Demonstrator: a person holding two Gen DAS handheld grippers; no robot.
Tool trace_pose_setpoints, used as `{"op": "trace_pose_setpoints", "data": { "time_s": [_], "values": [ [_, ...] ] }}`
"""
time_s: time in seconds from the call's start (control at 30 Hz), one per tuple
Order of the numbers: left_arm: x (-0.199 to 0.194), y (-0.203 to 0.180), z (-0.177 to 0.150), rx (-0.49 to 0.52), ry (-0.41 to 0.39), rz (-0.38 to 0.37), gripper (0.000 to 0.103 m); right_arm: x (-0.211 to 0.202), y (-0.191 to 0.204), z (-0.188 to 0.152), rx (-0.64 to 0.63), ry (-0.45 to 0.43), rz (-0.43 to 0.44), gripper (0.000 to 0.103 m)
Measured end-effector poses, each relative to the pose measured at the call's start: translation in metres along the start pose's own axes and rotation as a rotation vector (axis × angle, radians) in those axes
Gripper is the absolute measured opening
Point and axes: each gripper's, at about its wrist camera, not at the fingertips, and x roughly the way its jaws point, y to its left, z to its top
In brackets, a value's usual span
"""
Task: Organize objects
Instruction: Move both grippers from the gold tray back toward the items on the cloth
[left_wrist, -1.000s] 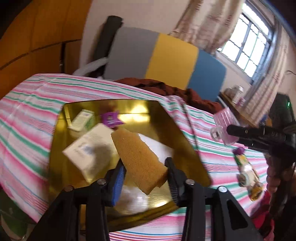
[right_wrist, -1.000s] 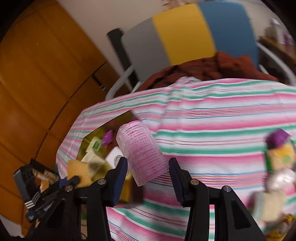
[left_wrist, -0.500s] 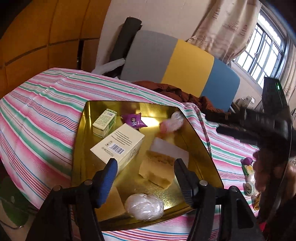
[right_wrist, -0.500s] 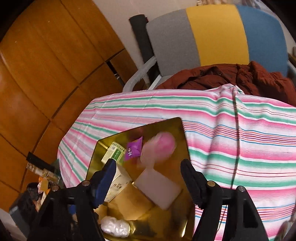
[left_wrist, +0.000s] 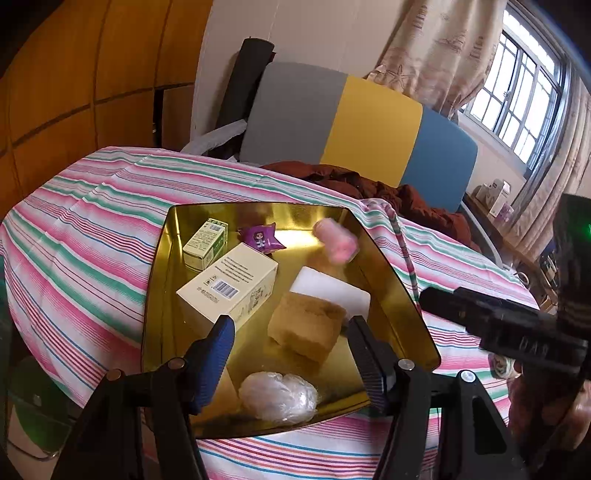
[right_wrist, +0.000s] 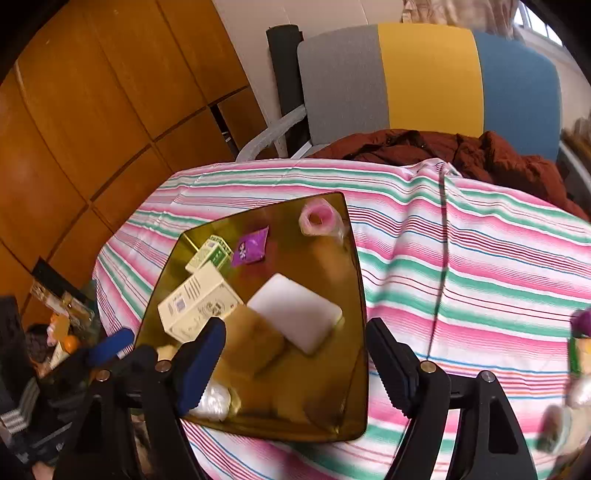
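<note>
One gold tray (left_wrist: 162, 258) rests on the striped worktop (left_wrist: 81, 236). The tray contains:
- two cardboard boxes: one large cream box (left_wrist: 229, 286) and one small green-and-white box (left_wrist: 206, 243);
- one purple sachet (left_wrist: 261, 238);
- one pink hair roller (left_wrist: 337, 240);
- one white pad (left_wrist: 332, 290);
- one tan sponge (left_wrist: 306, 326);
- one crumpled clear plastic bundle (left_wrist: 277, 397).

Total inside the tray: seven items. Two claws are in view, one per camera.
</note>
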Motion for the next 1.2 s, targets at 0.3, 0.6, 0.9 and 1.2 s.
{"op": "trace_pose_setpoints", "data": {
  "time_s": [0.3,0.6,0.9,1.2],
  "values": [
    [-0.003,-0.017,-0.005,0.06,-0.003,0.01,0.064,-0.019,0.001,-0.025,-0.039,-0.03,-0.092,0.082],
    [-0.005,-0.025,-0.011,0.08,-0.002,0.015,0.064,-0.032,0.008,-0.037,-0.083,-0.067,-0.152,0.087],
    [-0.004,-0.025,-0.014,0.066,0.001,0.053,0.064,-0.036,0.006,-0.04,-0.085,-0.096,-0.223,0.089],
    [-0.001,-0.033,-0.019,0.091,0.015,0.002,0.064,-0.036,-0.006,-0.047,-0.063,-0.093,-0.257,0.092]
  ]
}}
